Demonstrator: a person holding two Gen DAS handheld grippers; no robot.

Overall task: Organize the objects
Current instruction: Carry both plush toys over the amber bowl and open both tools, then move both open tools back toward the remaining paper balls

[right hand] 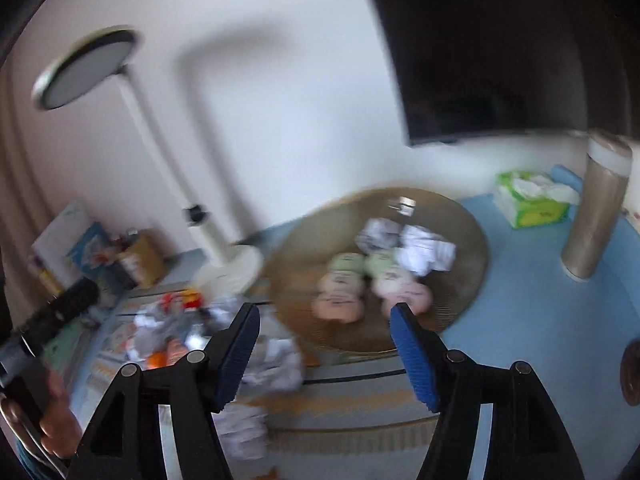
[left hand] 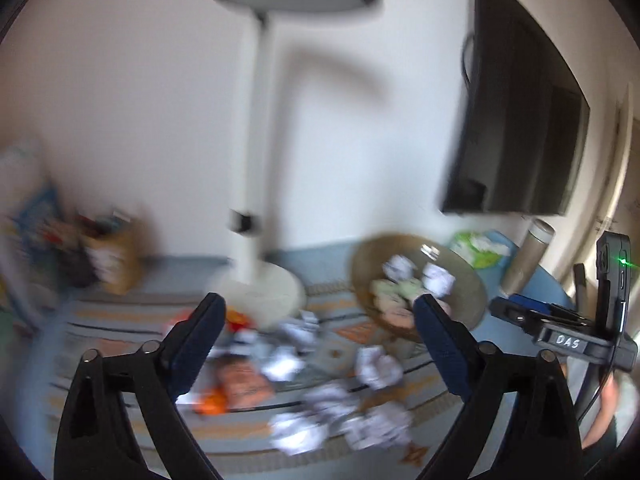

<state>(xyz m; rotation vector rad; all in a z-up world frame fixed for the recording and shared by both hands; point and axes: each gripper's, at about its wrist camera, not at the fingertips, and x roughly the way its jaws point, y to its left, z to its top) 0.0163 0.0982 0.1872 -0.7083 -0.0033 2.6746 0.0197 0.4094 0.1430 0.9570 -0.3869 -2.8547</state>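
Note:
Both views are motion-blurred. My left gripper (left hand: 319, 304) hangs open above the striped cloth, with nothing between its blue pads. Below it lie several crumpled white paper balls (left hand: 378, 365) and orange snack packets (left hand: 240, 386). A round brown woven plate (left hand: 362, 264) sits ahead to the right. It holds crumpled papers and pastel round packets (left hand: 394, 294). My right gripper (right hand: 325, 312) is open and empty in front of the same plate (right hand: 304, 240), near the pink and green packets (right hand: 340, 292). More paper balls (right hand: 276, 364) lie at its lower left.
A white lamp (left hand: 256, 120) with a round base stands behind the clutter, and a dark TV (left hand: 516, 120) hangs on the wall. A green tissue pack (right hand: 532, 200) and a gold tumbler (right hand: 596, 208) stand at the right. A cardboard box (left hand: 116, 256) of odds sits far left.

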